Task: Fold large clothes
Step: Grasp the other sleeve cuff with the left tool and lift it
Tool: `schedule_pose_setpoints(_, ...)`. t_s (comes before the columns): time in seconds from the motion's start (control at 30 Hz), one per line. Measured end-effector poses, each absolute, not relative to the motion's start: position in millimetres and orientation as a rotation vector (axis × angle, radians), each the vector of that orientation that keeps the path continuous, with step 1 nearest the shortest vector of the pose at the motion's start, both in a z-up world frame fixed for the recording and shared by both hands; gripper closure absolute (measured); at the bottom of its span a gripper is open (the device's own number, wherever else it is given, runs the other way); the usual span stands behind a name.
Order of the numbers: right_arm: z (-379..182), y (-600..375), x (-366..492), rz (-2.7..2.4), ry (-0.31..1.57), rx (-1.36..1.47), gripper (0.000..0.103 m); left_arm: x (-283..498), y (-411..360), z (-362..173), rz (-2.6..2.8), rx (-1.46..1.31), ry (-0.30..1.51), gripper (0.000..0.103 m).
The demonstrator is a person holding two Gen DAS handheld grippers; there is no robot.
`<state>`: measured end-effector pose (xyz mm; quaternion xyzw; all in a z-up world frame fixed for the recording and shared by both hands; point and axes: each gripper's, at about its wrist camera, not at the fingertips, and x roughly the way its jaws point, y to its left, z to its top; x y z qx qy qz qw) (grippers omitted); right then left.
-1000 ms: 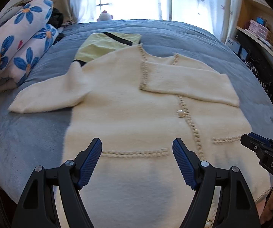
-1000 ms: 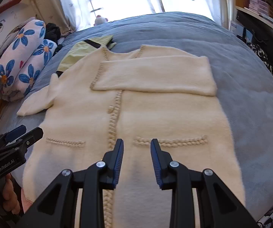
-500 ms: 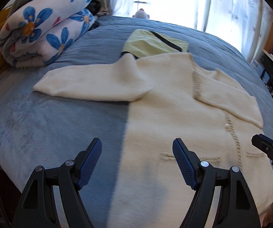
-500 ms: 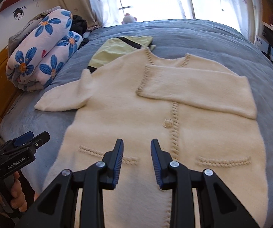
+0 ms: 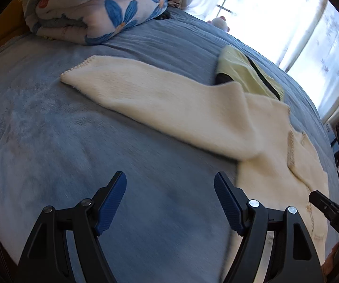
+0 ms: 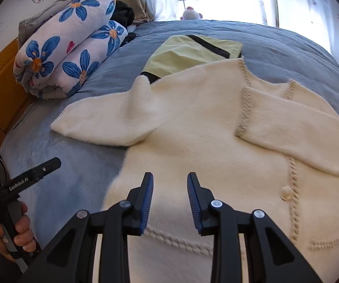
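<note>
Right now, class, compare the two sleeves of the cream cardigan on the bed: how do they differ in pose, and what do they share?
The left sleeve stretches out sideways onto the blue bedcover; the right sleeve is folded across the chest of the cardigan.
The left sleeve lies off the body, with its cuff pointing toward the floral quilt; the right sleeve rests on the body.
Both are the same fuzzy cream knit and lie flat.

Left tool (image 5: 170, 202) and right tool (image 6: 170, 202): black frames, ribbed blue pads, silver screws. One body was lettered "GenRoboLAI". A hand (image 6: 11, 238) showed painted nails.
</note>
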<state>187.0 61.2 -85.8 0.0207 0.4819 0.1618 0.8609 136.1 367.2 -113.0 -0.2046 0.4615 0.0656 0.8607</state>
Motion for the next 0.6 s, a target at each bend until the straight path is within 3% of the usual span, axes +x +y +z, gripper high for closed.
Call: schedule_pose_setpoints(0.6, -151, 121, 272, 0.293, 1.081, 0.069, 0.073, 260, 502, -195, -0.113, -0.698, 1.019, 0.03)
